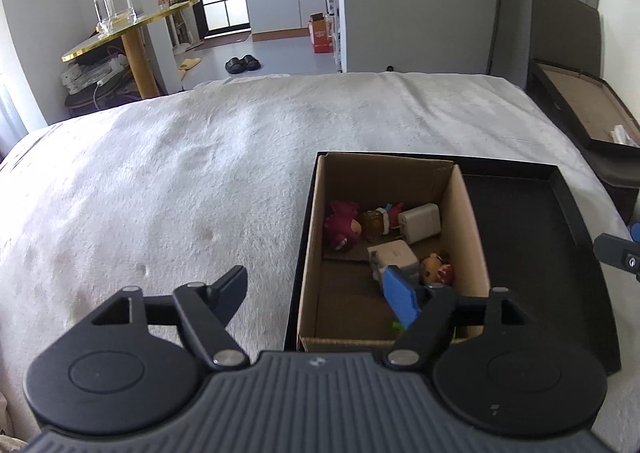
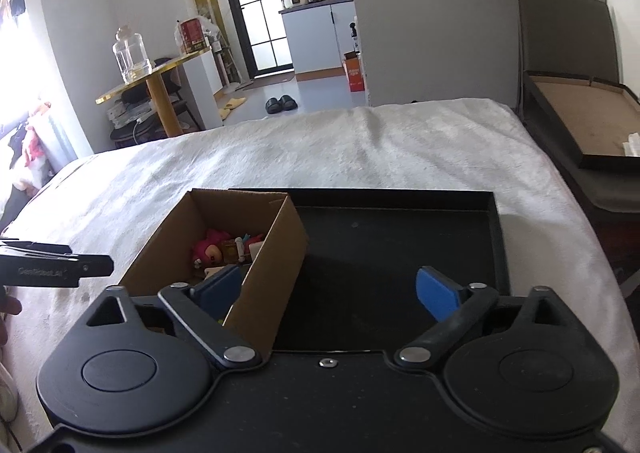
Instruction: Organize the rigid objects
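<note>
Left wrist view: left gripper point(image 1: 320, 293) wide open, empty, above the cardboard box point(image 1: 316, 229) holding small toys point(image 1: 342, 227) and white chargers point(image 1: 420, 222); judged light, hard, slick, so pinch flat sides. Right wrist view: right gripper point(image 2: 332, 293) spread wide, empty, over the black tray point(image 2: 492, 237); "GenRobot.AI" just legible on the other gripper.

Right gripper point(image 2: 332, 293) jaws wide, nothing between. Cardboard box point(image 2: 280, 253) with toys point(image 2: 208, 249) inside black tray point(image 2: 496, 237), on white blanket point(image 2: 320, 149).

Bright daylight enters from the far glazed door point(image 2: 256, 9) and blows out the left edge; fisheye bends the edges; focus slightly soft.
</note>
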Available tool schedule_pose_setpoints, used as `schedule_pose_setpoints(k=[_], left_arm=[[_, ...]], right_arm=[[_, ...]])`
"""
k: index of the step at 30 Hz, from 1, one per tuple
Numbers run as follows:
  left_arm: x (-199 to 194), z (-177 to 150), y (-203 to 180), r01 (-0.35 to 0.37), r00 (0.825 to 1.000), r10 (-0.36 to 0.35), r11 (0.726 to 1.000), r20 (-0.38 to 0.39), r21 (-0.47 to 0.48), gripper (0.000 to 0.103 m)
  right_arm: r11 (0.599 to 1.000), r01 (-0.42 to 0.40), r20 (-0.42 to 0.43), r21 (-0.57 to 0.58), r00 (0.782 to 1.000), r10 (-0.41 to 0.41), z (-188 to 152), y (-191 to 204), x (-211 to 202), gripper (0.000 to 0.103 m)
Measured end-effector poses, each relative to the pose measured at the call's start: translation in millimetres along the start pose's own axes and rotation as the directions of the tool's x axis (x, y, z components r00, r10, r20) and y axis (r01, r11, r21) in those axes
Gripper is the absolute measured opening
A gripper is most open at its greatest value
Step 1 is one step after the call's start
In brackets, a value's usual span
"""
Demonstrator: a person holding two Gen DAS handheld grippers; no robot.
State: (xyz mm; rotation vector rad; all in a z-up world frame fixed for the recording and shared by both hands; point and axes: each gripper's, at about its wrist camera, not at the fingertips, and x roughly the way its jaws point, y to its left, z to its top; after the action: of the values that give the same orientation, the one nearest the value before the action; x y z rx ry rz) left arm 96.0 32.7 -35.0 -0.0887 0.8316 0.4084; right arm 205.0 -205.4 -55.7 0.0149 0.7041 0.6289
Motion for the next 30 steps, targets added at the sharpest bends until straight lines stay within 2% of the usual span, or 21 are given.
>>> schedule_pose_setpoints(k=[4, 20, 30], left_arm=[[-11, -3, 2, 0.017, 1.000, -0.017, 1.000, 0.008, 0.004, 0.080], [-56, -6, 14, 0.072, 0.996, -0.073, 0.997, 0.056, 0.021, 0.093], [-76, -12, 21, 0.095, 0.993, -0.096, 0.995, 0.071, 0.015, 0.096]], right_arm=[[1.000, -0.001, 0.014, -0.002, 1.000, 0.001, -2, -3, -14, 0.103], [1.000, -0.018, 0.049, -0.009, 0.999, 0.018, -6, -6, -62, 0.103], [1.000, -0.028, 0.044, 0.001, 0.999, 0.028, -9, -6, -84, 0.103]])
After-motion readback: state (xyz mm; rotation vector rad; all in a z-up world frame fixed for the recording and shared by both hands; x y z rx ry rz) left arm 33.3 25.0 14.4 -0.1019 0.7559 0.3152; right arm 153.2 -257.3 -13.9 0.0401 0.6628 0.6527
